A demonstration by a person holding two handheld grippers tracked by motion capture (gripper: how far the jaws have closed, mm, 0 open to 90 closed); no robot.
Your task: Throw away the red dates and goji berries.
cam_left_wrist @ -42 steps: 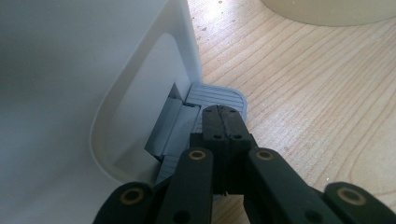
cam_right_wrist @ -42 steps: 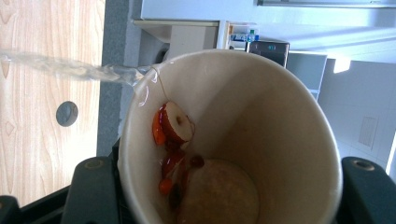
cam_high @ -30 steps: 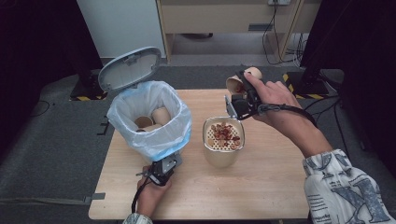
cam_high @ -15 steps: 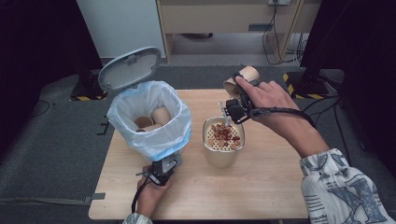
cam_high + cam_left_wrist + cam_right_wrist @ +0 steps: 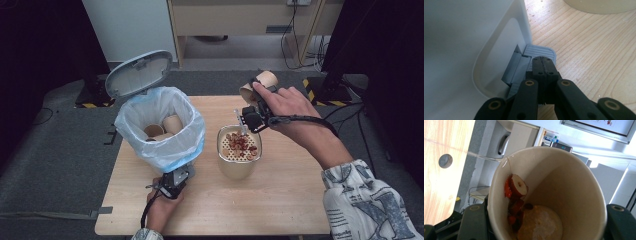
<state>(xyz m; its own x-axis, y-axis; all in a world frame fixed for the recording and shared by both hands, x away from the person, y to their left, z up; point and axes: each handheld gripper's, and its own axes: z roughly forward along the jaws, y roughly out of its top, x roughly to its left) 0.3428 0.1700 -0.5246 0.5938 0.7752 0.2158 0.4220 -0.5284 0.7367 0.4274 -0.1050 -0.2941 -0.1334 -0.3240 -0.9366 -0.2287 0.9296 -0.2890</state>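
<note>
Right claw (image 5: 248,119), clamped on a paper cup (image 5: 260,85), has tipped it further over the strainer bowl (image 5: 239,150) on the desk (image 5: 290,200) than a second ago, so most red fruit scraps now lie on the strainer; a few cling inside, and emptying seems nearly done. Left claw (image 5: 172,184), jaws together, presses the pedal (image 5: 537,53) of the bin (image 5: 160,130), whose lid (image 5: 139,72) stands open.

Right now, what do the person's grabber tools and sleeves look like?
Both tools are black. The left gripper has two chunky black jaws joined by arms with round brass-coloured pins, and a grey plate on top in the high view. A black cable trails from it. The right gripper is black too, with a thin black cable running along the wrist. The right sleeve is white with dark blue patterns.
</note>
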